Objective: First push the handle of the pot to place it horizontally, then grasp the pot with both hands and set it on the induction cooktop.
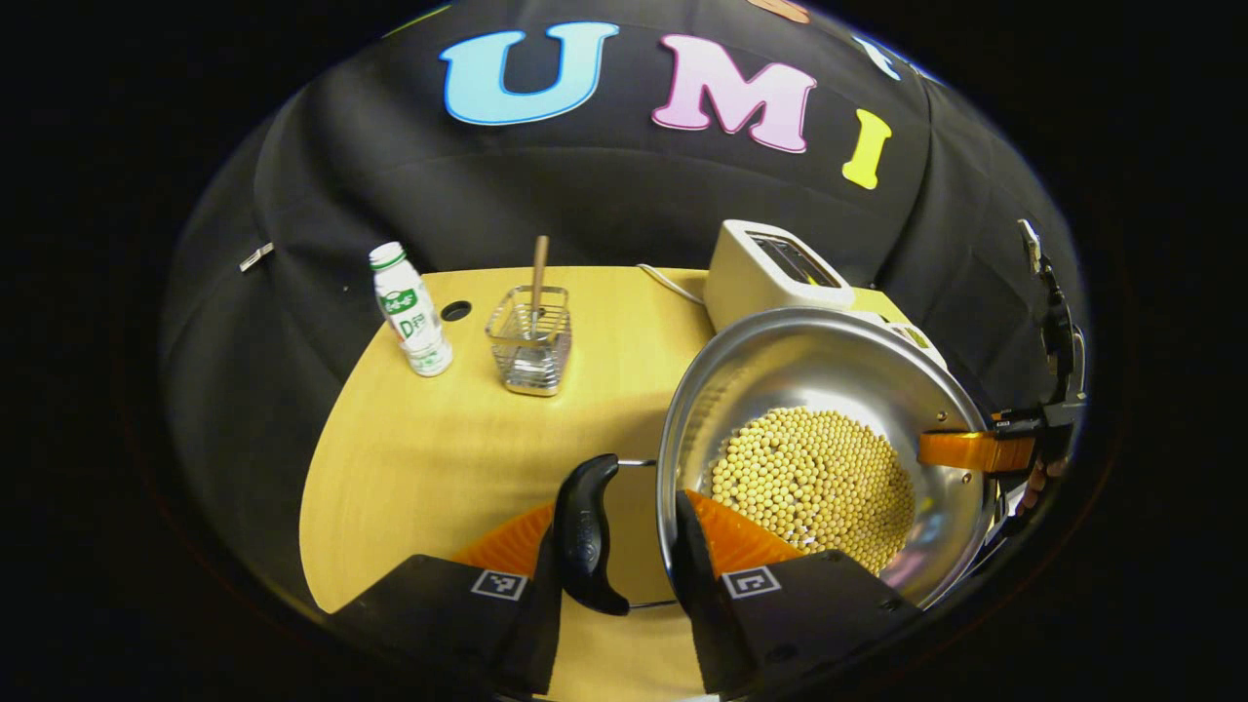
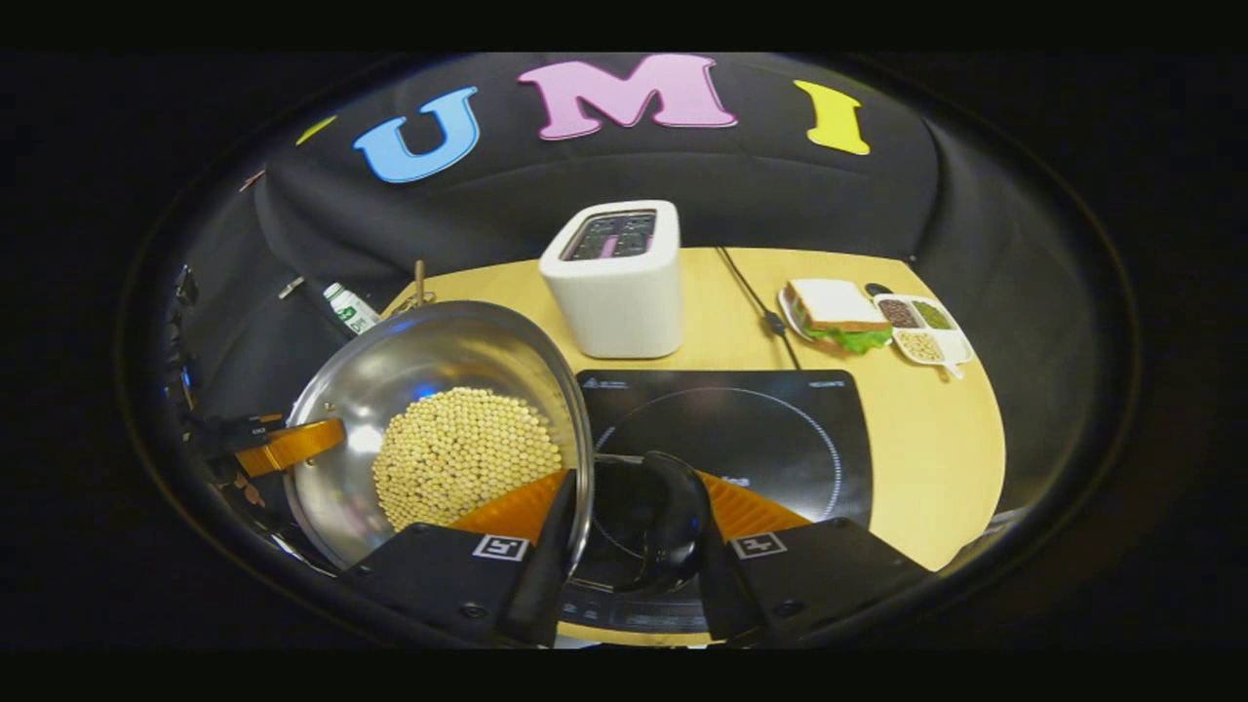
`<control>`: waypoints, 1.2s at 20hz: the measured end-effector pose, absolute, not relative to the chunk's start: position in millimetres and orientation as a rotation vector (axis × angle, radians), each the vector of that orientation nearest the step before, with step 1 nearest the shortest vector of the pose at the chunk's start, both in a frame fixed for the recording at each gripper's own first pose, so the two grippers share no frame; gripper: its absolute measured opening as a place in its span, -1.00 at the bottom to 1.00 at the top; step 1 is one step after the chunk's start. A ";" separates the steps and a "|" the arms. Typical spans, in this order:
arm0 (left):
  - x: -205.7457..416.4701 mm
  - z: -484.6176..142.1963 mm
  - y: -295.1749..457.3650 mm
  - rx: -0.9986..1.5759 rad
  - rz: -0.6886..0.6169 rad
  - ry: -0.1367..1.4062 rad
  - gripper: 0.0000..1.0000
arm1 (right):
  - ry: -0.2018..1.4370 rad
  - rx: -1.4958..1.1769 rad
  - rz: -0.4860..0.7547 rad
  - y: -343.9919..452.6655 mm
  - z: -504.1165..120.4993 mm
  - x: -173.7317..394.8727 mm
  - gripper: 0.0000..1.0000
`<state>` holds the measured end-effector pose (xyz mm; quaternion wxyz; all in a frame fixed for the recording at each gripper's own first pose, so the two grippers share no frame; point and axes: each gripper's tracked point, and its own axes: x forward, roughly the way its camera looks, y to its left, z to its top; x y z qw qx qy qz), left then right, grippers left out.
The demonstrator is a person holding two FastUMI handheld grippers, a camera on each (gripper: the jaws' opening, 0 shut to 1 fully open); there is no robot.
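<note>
Pot was off the table at this point, carried between our two grippers, its bowl holding a layer of pale beans. Working left to right: in the left gripper view, a small bottle and a wire holder with a wooden stick stood well clear at the far left of the table. Our left gripper was clenched over the pot's left handle, one finger outside the black grip and the other against the pot wall. In the right gripper view, our right gripper straddled the right handle and the pot rim in the same manner, and appeared closed on it. The induction cooktop lay to the right of the pot, in front of the toaster, with a sandwich plate and a snack tray farther right. We judged the pot only partly over the cooktop. To finish well, we should keep both handles level so the beans stay put, move both grippers together, centre the base over the printed ring, clear of the toaster, and let go only after it sits flat.
</note>
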<state>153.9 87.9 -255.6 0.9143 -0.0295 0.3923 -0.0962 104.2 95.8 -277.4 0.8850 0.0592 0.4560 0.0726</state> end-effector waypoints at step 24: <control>175.8 -299.4 -84.0 -0.027 -0.240 0.812 0.15 | 0.959 0.159 0.108 -69.3 -330.1 117.7 0.20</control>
